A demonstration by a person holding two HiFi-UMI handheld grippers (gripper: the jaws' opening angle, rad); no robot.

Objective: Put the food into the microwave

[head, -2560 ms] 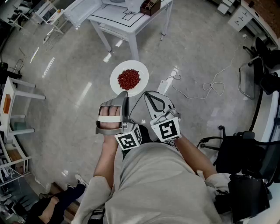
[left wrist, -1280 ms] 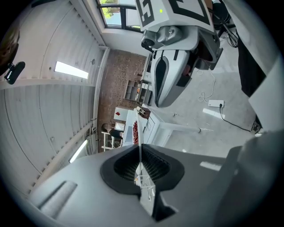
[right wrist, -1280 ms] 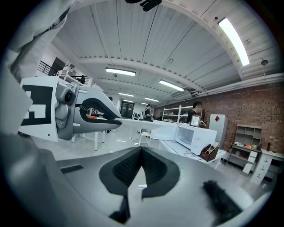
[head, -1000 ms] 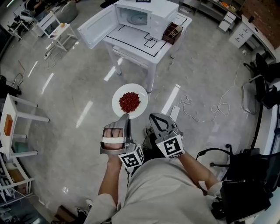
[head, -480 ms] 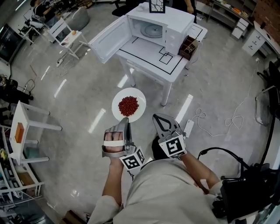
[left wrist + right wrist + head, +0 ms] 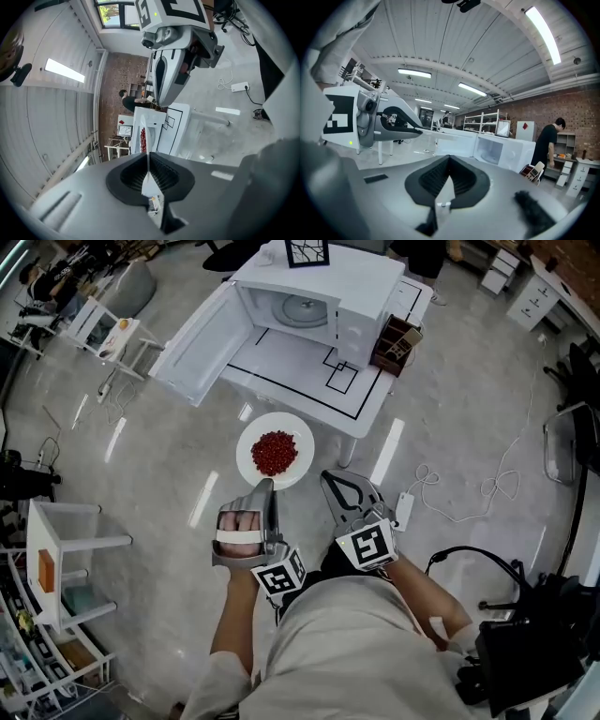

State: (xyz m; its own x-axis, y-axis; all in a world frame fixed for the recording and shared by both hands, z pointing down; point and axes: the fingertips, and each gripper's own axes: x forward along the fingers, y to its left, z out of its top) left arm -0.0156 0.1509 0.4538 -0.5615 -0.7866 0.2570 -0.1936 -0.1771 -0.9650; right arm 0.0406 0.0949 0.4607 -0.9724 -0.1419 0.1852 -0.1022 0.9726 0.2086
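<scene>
Food: loose red pieces [image 6: 273, 452], likely light and quick to roll, heaped mid-plate.
Plate: white plate [image 6: 249, 465], stiff, smooth, probably breakable; carried over the floor, best kept level.
Hold: left gripper [image 6: 265, 491] jaws pinch its thin rim at 6 o'clock.
Right gripper: [image 6: 330, 486] at 4 o'clock, jaws pressed together, empty.
Microwave: [image 6: 366, 296] at 12 o'clock on the worktop [image 6: 291, 367], door [image 6: 192, 334] open.

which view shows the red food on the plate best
The head view: it looks down on the whole pile of red food. The left gripper view shows only a thin red strip, plate edge-on. The right gripper view shows none.
</scene>
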